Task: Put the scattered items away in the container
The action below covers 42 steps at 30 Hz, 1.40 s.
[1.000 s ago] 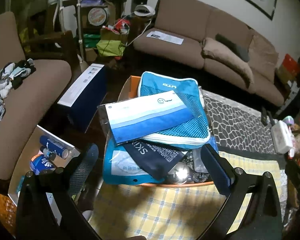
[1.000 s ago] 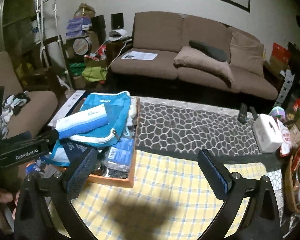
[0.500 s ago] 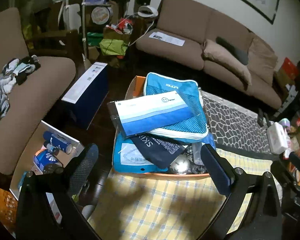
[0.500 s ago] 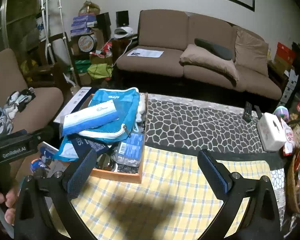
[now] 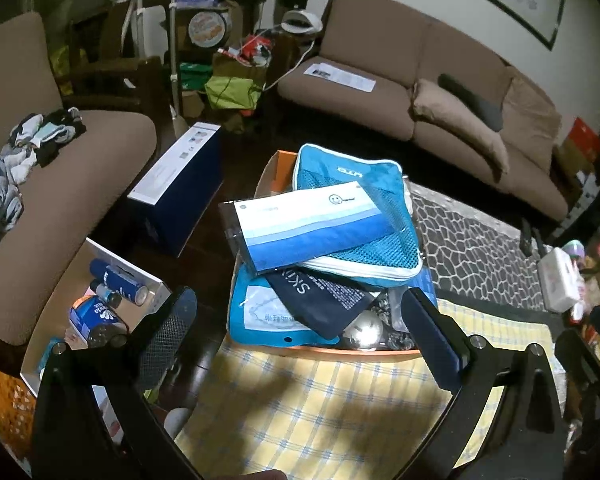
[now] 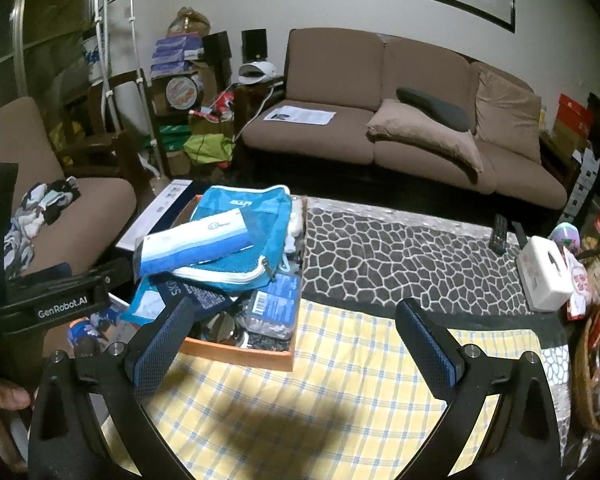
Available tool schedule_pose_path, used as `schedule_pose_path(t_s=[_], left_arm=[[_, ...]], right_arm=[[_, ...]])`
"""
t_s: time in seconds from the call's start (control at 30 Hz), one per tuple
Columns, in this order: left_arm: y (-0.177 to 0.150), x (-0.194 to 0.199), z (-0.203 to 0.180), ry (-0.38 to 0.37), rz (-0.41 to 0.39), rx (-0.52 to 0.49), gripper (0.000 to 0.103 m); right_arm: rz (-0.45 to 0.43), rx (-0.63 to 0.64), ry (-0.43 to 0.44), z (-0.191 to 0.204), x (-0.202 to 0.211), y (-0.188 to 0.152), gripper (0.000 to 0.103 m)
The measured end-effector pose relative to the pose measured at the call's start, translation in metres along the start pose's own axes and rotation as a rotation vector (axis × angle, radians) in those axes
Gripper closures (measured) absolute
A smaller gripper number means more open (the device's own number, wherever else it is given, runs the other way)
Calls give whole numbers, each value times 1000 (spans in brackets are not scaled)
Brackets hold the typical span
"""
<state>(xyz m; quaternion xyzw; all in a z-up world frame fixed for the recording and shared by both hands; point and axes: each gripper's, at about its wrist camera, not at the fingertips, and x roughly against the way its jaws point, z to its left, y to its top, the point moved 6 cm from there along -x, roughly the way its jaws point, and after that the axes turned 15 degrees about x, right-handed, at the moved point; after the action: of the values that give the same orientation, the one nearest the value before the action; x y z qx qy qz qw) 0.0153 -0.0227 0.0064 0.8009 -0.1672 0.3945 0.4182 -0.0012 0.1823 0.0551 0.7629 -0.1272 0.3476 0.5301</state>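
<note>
An orange wooden tray (image 5: 352,354) (image 6: 240,354) stands on a yellow checked cloth, heaped with items. On top lies a blue-and-white striped packet (image 5: 312,226) (image 6: 196,242) over a blue mesh zip pouch (image 5: 372,208) (image 6: 244,212). Under them are a dark navy packet (image 5: 320,300), a light blue pack (image 5: 260,316), a shiny metal ball (image 5: 366,334) and a clear bag of small parts (image 6: 274,310). My left gripper (image 5: 298,336) hovers open above the tray's near edge, holding nothing. My right gripper (image 6: 294,346) is open and empty over the cloth, right of the tray.
The table carries a pebble-pattern mat (image 6: 400,256), a white tissue box (image 6: 546,276), remotes (image 6: 500,234) and a basket (image 6: 596,380) at the right edge. Left of the table are an open box of bottles (image 5: 108,300), a blue carton (image 5: 176,184) and an armchair (image 5: 60,184). A sofa (image 6: 400,128) stands behind.
Both grippers have drawn back and risen from the tray, which now looks smaller and farther. The heap in the tray has not moved. Both grippers stay open.
</note>
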Motion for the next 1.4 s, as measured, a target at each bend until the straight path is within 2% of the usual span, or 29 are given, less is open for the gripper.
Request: schedule_pose_path(t_s=[0.2, 0.33, 0.4, 0.5, 0.6, 0.67, 0.73, 0.93, 1.1, 1.4], left_arm=[[-2, -1, 0, 4, 15, -9, 1], [-5, -2, 5, 16, -5, -24, 1], [-6, -9, 6, 15, 43, -28, 1], [-2, -3, 14, 53, 1, -32, 1], [-6, 8, 26, 24, -29, -29, 1], [-9, 10, 32, 5, -25, -29, 1], [-9, 11, 33, 18, -20, -37, 1], [-8, 17, 20, -1, -40, -61, 1], [-14, 13, 12, 14, -40, -100, 1], [-19, 8, 8, 5, -20, -121, 1]], right_arm=[[2, -19, 30, 0, -1, -1, 1], [5, -36, 47, 0, -1, 2, 1], [-21, -58, 50, -2, 3, 3, 1], [-75, -66, 23, -10, 12, 1, 1], [-69, -105, 66, -17, 18, -1, 1], [-65, -99, 62, -18, 23, -1, 1], [-41, -65, 45, -13, 25, -2, 1], [-13, 16, 16, 3, 25, -5, 1], [0, 7, 54, 9, 20, -6, 1], [39, 16, 57, 13, 10, -15, 1]])
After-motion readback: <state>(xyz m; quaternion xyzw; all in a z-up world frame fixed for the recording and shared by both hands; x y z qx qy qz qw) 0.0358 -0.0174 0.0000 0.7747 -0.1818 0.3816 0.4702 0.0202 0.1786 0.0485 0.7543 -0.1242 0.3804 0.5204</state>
